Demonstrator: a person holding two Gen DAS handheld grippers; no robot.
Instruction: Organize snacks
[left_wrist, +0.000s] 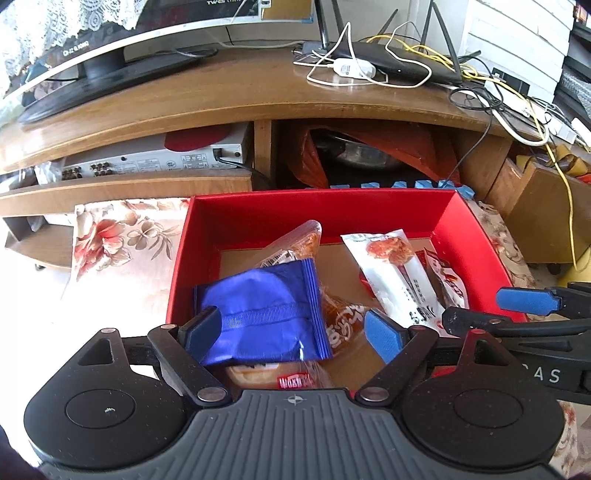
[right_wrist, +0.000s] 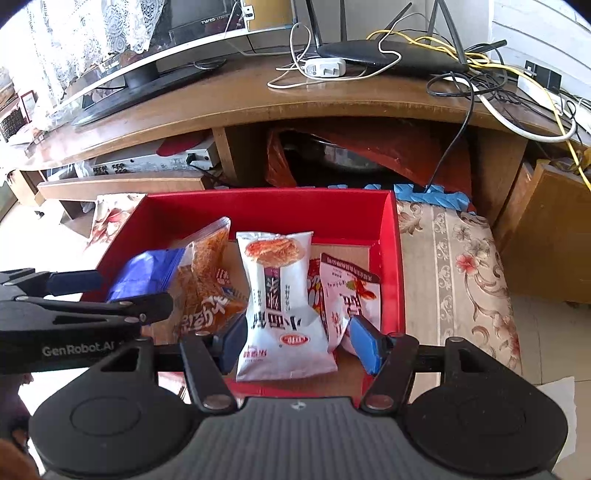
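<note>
A red box on a floral cloth holds several snack packets. My left gripper straddles a blue packet that rests on other snacks. Its left pad touches the packet and its right pad stands clear. My right gripper straddles a white packet; its left pad is at the packet's edge and a gap shows at the right pad. A clear packet of orange strips and a red-and-white packet lie beside them.
Behind the box stands a wooden TV stand with a TV, a router and tangled cables. A silver player sits on its shelf. The floral cloth stretches out to the right of the box.
</note>
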